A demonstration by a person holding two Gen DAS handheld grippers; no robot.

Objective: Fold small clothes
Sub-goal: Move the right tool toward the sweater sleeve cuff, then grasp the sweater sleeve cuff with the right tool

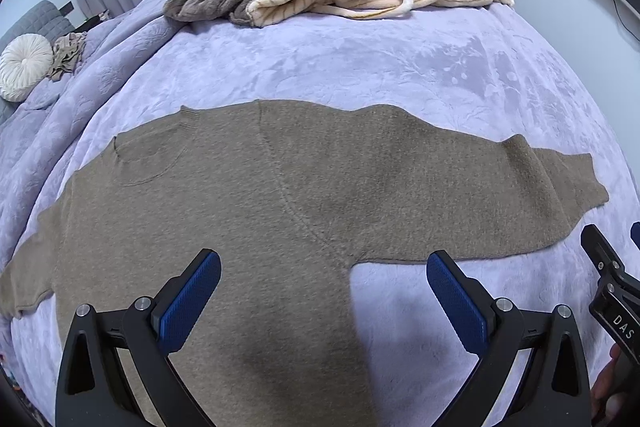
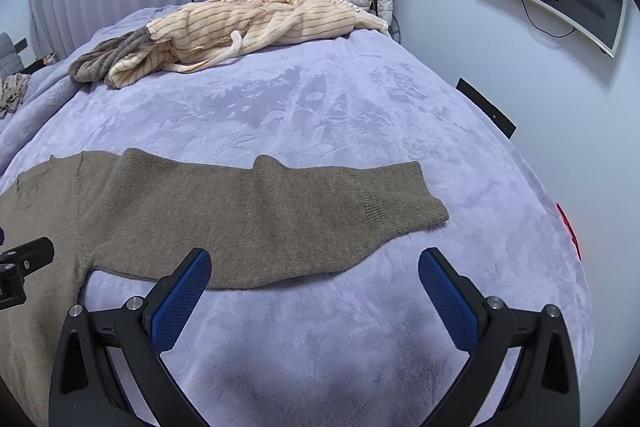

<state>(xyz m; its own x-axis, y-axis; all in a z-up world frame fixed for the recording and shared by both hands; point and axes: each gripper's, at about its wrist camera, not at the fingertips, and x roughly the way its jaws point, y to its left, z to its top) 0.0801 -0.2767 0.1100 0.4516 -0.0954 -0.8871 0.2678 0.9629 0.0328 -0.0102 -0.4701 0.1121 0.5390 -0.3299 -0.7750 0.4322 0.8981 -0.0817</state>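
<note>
Spread flat across the lavender bedspread (image 1: 360,67), the brown sweater (image 1: 280,187) lies with its sleeves running left to right.
Its neckline faces the far side, its body toward the left gripper (image 1: 323,291) and right gripper (image 2: 315,287), both spread wide and holding nothing.

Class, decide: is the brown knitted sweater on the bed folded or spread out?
Spread out. The brown knitted sweater lies flat on the lilac blanket, both sleeves extended sideways, no folds yet.
</note>
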